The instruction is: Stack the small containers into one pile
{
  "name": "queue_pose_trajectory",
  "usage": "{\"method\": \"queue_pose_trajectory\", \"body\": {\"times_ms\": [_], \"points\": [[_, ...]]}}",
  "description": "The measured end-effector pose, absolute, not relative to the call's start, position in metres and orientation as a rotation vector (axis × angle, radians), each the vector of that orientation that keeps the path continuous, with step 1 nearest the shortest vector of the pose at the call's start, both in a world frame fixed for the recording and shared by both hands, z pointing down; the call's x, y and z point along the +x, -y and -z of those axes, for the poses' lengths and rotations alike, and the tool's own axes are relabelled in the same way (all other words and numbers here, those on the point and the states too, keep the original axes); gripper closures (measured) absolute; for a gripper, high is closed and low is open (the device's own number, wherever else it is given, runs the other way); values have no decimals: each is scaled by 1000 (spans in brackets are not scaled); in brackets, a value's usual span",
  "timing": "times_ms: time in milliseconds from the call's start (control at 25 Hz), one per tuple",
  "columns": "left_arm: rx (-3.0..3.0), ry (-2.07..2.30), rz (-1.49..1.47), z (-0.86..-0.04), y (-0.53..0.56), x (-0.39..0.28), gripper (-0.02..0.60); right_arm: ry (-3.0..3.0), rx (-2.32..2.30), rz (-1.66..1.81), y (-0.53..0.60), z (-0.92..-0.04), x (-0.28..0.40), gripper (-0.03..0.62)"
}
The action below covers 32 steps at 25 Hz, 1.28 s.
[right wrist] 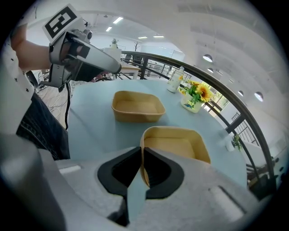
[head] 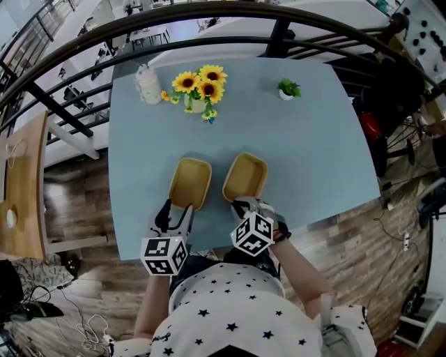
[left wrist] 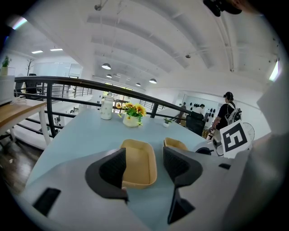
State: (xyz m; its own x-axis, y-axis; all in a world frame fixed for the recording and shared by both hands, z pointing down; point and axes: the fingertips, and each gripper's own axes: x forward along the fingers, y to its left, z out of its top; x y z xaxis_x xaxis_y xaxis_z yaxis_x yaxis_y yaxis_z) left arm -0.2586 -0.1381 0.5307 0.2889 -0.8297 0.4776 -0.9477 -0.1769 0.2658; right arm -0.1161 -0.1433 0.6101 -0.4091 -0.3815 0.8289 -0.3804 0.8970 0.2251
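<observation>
Two tan shallow containers sit side by side on the blue table [head: 306,146]. The left container [head: 189,183] lies just ahead of my left gripper [head: 173,216], whose jaws stand open with nothing pressed between them. In the left gripper view that container [left wrist: 139,155] shows between and beyond the jaws of the left gripper [left wrist: 143,163]. My right gripper [head: 244,204] is shut on the near rim of the right container [head: 245,176]. In the right gripper view the right gripper [right wrist: 142,155] pinches the thin wall of the right container [right wrist: 176,143]; the left container [right wrist: 137,106] rests farther off.
A vase of sunflowers [head: 201,87], a white bottle [head: 148,85] and a small potted plant [head: 287,88] stand along the table's far side. A dark railing [head: 209,14] curves behind it. The near table edge is right under both grippers.
</observation>
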Motion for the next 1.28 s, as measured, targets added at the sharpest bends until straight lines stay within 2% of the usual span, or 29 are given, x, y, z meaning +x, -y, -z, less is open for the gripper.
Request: {"method": "queue_pose_trajectory", "body": {"times_ms": [360,1280], "points": [[2055,1585,-301,-530,135,-256,325,2053,543,-24,140,-611,-120,554],[2056,1611,-280,-526,122,-276,327,2027,594,-44,140,-607,-128,561]]}}
